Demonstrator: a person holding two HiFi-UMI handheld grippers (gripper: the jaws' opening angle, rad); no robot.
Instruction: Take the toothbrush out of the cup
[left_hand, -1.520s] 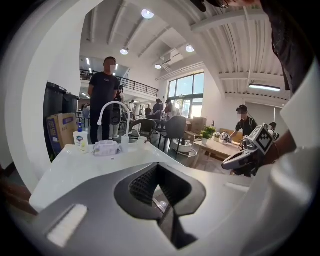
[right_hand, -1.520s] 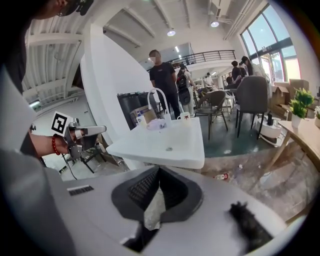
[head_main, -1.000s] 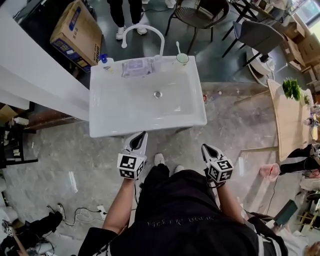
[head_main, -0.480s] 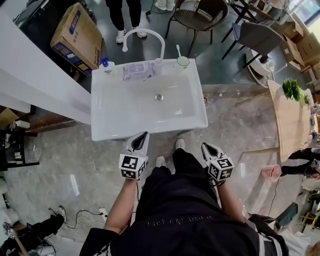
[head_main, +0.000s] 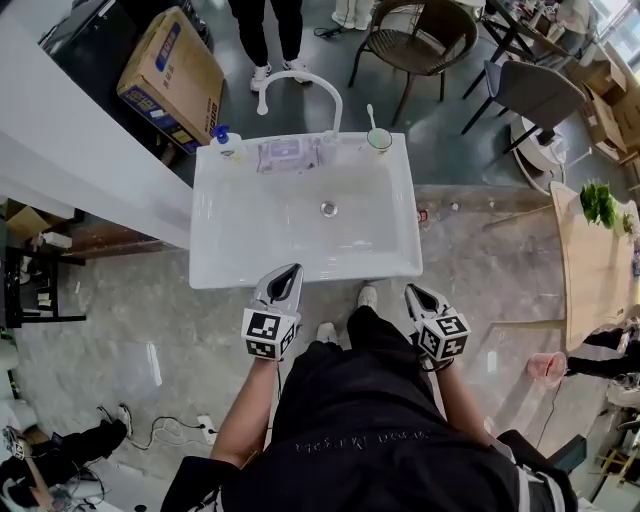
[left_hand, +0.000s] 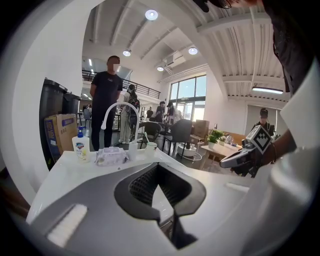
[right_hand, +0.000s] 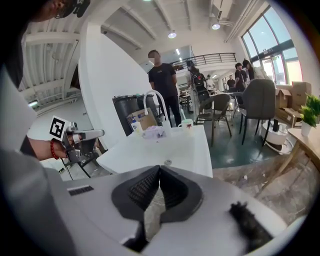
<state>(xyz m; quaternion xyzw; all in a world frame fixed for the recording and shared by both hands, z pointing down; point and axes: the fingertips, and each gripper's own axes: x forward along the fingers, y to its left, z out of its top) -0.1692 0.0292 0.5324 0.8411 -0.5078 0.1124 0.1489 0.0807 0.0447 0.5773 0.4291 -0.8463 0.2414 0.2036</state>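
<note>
Though the blue print on the cardboard box (head_main: 170, 75) is too small to read, the left gripper (head_main: 291, 268) and right gripper (head_main: 410, 290) are held level at the near rim of the sink (head_main: 220, 265). Both have their fingers together and empty. The toothbrush (head_main: 371, 114) stands in the cup (head_main: 378, 141).

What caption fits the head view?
Left tongs and right tongs shut near the sink; toothbrush in the cup at the back.

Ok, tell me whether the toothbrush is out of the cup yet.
No, the toothbrush stands in the cup on the sink rim.
</note>
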